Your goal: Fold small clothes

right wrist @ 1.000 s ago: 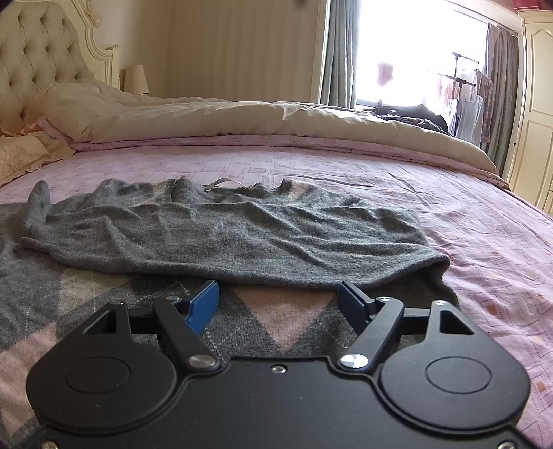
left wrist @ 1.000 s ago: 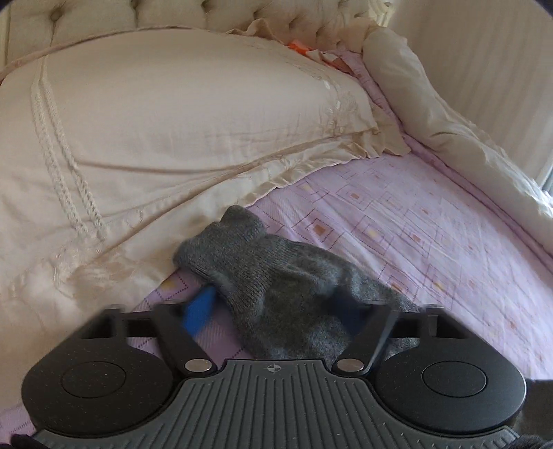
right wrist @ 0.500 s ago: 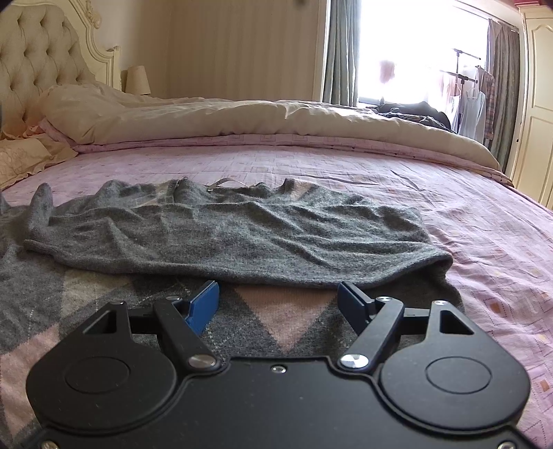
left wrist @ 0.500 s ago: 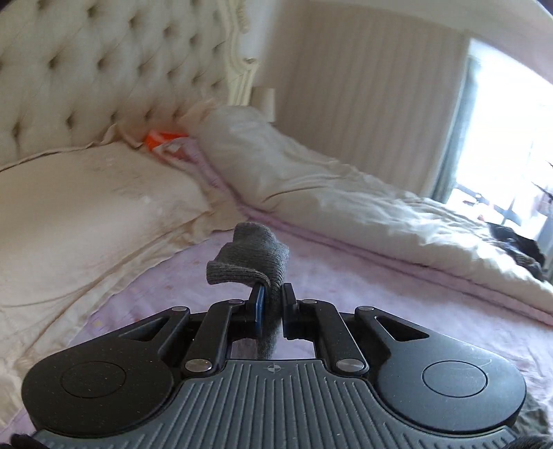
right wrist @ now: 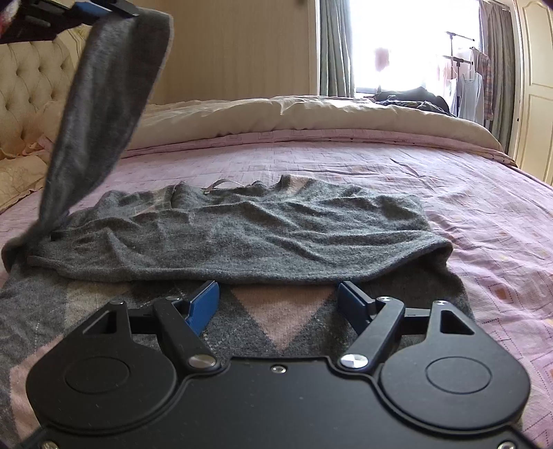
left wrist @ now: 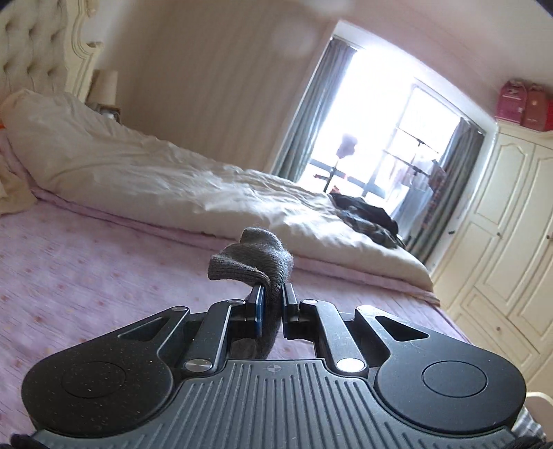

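Observation:
A grey knitted sweater [right wrist: 242, 235] with pink diamonds lies flat on the lilac bed sheet [right wrist: 466, 214], one part folded across its body. My left gripper [left wrist: 271, 304] is shut on the cuff of the grey sleeve [left wrist: 255, 262], which sticks up past its fingertips. In the right wrist view that same left gripper [right wrist: 103, 8] is at the top left, holding the sleeve [right wrist: 100, 114] high so it hangs down to the sweater's left side. My right gripper [right wrist: 278, 300] stands open just above the sweater's near part, with nothing between its fingers.
A cream duvet [left wrist: 193, 186] is heaped along the far side of the bed, with dark clothes [left wrist: 369, 216] on it. A tufted headboard [right wrist: 27, 89] and a cream pillow [right wrist: 17, 176] are at the left. White wardrobes [left wrist: 501, 241] stand at the right, beside a bright window [left wrist: 387, 138].
My left gripper shut on the sleeve's cuff, then lifted it off the bed and swung to the right, away from the pillow. The right gripper stayed put.

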The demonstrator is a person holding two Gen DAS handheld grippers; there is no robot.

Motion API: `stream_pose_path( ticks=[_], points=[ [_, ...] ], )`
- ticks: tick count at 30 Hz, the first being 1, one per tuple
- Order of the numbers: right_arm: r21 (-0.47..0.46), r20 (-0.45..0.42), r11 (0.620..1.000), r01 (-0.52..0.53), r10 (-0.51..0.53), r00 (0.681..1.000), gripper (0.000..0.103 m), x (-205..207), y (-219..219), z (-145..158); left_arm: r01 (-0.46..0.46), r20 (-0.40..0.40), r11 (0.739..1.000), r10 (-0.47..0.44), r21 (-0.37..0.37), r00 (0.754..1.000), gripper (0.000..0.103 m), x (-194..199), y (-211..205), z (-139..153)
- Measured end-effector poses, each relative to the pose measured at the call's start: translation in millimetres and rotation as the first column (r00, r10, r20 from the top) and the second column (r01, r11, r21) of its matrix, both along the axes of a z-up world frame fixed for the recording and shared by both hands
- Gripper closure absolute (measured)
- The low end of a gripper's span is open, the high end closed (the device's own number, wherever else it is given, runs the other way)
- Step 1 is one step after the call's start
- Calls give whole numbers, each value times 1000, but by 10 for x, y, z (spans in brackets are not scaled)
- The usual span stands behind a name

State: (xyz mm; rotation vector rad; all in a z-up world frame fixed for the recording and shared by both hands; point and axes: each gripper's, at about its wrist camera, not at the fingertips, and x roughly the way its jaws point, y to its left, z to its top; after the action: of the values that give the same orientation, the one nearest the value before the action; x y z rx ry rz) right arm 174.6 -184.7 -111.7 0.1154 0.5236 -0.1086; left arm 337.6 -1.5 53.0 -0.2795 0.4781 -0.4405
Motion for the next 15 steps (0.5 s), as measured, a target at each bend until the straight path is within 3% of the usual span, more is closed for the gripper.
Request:
stream_pose_path(
  ticks=[3,6,15],
  points=[
    [9,1,1000,2,-2,1000,25,3,-10,-5,46,-51,999,-44,27,998,92,54,-307,-286],
    [18,1,1000,3,-3,1000,25,-3,-26,-8,82,-92,995,-77,53,993,74,53,-500,-514],
    [33,-4,999,7,-6,1000,25,17,-58,-7,131,-18,984,-130,121,991,51,-341,-438,-571]
  ],
)
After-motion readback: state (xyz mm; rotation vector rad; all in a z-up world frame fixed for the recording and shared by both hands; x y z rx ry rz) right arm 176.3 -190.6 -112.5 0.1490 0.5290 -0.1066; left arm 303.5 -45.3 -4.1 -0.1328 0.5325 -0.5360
